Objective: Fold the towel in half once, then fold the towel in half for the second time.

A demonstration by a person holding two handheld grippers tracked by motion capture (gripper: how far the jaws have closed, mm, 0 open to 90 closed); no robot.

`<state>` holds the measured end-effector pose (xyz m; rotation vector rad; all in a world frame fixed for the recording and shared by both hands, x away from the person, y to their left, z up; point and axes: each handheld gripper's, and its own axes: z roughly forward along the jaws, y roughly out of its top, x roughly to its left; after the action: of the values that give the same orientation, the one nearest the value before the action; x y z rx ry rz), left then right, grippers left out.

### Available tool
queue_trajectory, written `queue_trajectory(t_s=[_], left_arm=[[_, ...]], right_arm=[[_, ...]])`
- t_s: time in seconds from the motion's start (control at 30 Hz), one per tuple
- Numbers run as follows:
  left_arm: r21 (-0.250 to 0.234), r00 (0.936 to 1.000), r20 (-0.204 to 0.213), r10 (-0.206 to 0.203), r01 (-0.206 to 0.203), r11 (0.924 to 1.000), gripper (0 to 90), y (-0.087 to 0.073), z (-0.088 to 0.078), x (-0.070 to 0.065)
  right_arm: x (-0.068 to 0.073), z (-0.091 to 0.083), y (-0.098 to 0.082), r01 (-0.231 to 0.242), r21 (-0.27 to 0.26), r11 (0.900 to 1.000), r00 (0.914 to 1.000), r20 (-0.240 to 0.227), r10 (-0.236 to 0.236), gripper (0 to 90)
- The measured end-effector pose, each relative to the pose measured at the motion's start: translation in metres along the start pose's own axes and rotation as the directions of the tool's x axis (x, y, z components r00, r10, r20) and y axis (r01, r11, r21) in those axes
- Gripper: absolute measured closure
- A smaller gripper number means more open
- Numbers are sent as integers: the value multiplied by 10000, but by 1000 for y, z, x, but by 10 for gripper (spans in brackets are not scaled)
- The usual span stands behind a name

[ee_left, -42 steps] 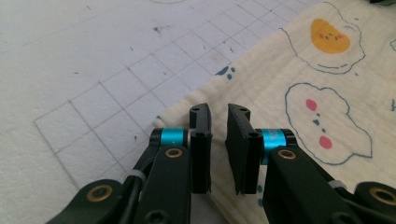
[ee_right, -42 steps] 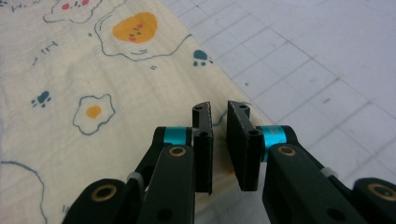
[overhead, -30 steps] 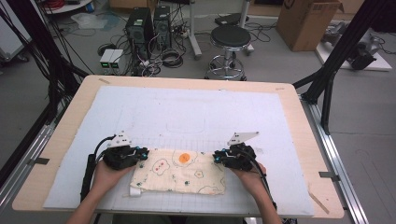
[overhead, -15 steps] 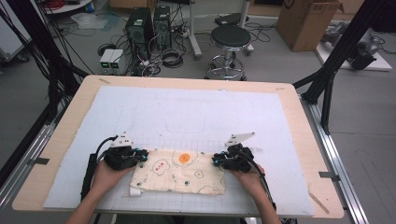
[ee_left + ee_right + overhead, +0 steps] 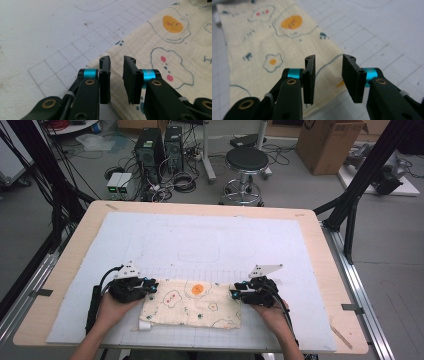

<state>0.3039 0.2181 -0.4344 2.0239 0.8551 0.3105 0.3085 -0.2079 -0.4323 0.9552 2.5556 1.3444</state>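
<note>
- Cream muslin cloth printed with fried eggs (image 5: 192, 302): flat at the table's (image 5: 65, 270) near edge.
- Left gripper (image 5: 117, 65), right gripper (image 5: 327, 64): jaws apart, empty, over opposite far corners.
- Advice: probably a fold; pinch both corners evenly.

**Cut off and out of focus**

In the left gripper view the cloth (image 5: 160, 50) runs off the right edge. In the right gripper view its far end (image 5: 249, 15) blurs; the small blue prints are unreadable.
</note>
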Motion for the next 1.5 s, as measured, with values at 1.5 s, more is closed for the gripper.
queue_trajectory(t_s=[1.5], left_arm=[[-653,9966,-198,-796,782,9948,487,6,-10,7]], right_arm=[[2,-14,8,-125,-528,9985,9934,1128,184,342]])
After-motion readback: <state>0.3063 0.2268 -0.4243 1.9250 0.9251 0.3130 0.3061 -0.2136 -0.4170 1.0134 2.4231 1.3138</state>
